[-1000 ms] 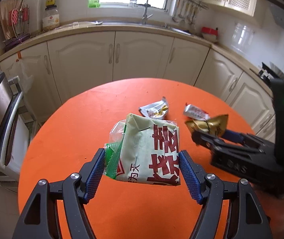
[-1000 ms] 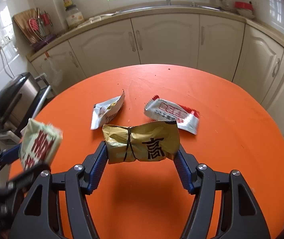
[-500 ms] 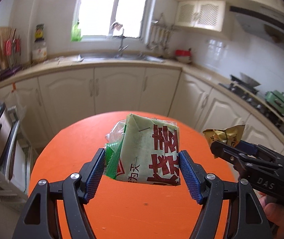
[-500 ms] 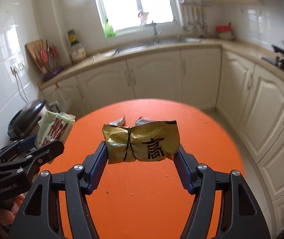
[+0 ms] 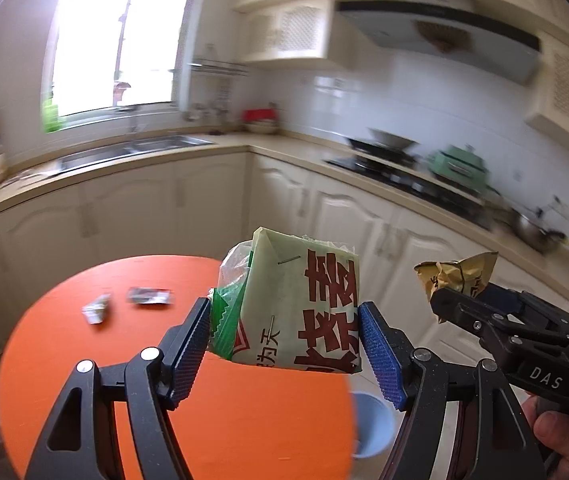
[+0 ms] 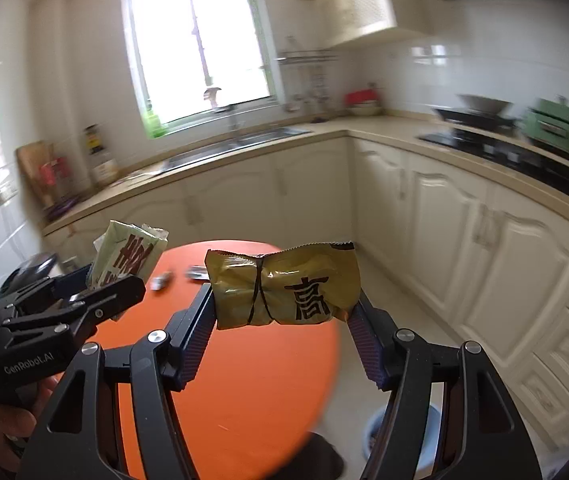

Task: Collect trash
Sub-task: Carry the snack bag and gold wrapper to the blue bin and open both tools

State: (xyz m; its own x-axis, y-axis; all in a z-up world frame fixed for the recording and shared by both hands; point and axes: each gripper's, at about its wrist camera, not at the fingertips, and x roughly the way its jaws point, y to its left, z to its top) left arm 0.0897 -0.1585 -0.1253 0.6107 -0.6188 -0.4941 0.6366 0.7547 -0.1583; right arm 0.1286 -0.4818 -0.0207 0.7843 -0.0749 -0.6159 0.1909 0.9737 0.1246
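Jaws clamped: left gripper (image 5: pixel 284 330) on green packet (image 5: pixel 298 306), right gripper (image 6: pixel 282 322) on gold wrapper (image 6: pixel 284 286). Two wrappers (image 5: pixel 128 302) left at counter (image 5: pixel 244 420) far edge; blue bin (image 5: pixel 372 424) beside near edge.

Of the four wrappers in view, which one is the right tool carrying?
The crumpled gold wrapper, clamped in the right tool. The green packet sits in the left tool; two small wrappers lie on the orange table.

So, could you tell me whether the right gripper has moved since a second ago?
Yes. Still clamping the gold wrapper, the right gripper has risen and pulled back: the orange table has shrunk beneath it.
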